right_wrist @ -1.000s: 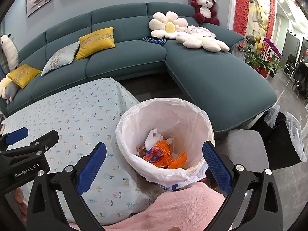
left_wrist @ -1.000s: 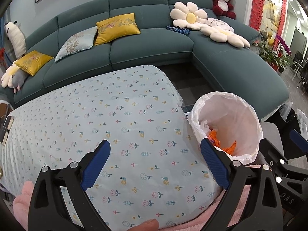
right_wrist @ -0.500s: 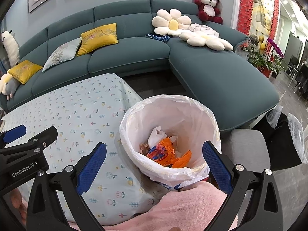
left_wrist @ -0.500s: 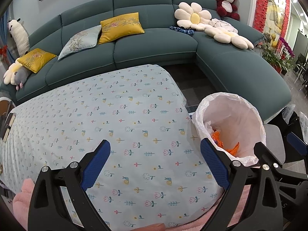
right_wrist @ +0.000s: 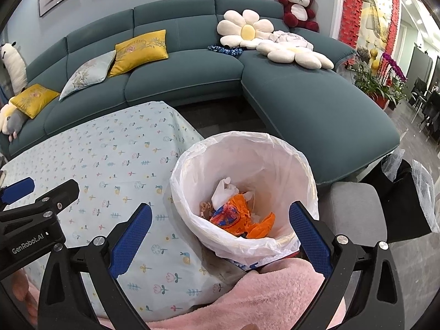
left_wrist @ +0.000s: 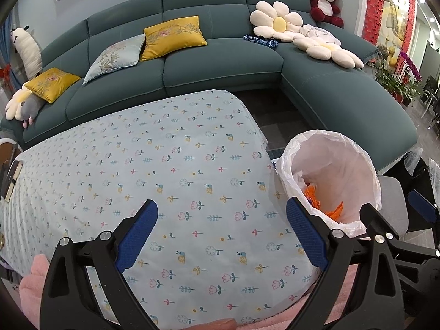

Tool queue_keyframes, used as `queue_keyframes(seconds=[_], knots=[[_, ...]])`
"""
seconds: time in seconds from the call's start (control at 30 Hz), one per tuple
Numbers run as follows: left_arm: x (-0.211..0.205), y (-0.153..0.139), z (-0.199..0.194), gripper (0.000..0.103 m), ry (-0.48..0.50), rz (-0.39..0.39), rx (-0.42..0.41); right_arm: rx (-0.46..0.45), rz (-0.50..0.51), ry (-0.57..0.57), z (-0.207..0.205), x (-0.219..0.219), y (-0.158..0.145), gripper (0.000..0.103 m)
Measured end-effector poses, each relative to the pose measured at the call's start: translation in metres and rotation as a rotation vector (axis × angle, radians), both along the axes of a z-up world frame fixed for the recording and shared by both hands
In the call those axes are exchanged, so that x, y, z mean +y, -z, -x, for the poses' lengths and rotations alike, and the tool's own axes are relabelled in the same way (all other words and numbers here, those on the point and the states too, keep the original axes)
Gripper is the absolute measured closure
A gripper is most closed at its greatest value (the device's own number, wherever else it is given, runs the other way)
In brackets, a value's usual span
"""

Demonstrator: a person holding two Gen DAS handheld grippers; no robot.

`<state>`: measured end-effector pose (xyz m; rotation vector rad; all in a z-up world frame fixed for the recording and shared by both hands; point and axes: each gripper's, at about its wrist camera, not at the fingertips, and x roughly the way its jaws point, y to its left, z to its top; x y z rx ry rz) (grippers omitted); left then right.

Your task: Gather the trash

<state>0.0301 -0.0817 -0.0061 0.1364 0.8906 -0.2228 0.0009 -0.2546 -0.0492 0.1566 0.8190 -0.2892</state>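
Observation:
A bin lined with a white bag (right_wrist: 244,187) stands beside the table's right end; in the left wrist view the bin (left_wrist: 332,176) is at the right. Inside lie an orange wrapper (right_wrist: 236,217) and crumpled white paper (right_wrist: 224,191). My right gripper (right_wrist: 220,228) hangs open just above the bin's near rim, nothing between its blue pads. My left gripper (left_wrist: 221,232) is open over the floral tablecloth (left_wrist: 154,181), holding nothing. The left gripper's body (right_wrist: 35,214) shows at the left of the right wrist view.
A teal corner sofa (left_wrist: 220,63) with yellow cushions (left_wrist: 172,37), flower pillows (left_wrist: 277,22) and a red plush bear (left_wrist: 324,0) wraps round behind. A grey stool (right_wrist: 354,209) and black bags (right_wrist: 404,200) sit right of the bin. Pink fleece (right_wrist: 275,294) lies below.
Both grippers have drawn back and risen a little, so the table and bin look slightly farther away. Both stay open.

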Motion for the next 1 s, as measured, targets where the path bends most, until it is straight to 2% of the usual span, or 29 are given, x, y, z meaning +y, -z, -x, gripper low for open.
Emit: queue_keyframes(seconds=[1.0], knots=[[-0.012, 0.009, -0.003, 0.014, -0.024, -0.023, 0.020, 0.025, -0.022, 0.002, 0.001, -0.014, 0.014, 0.007]])
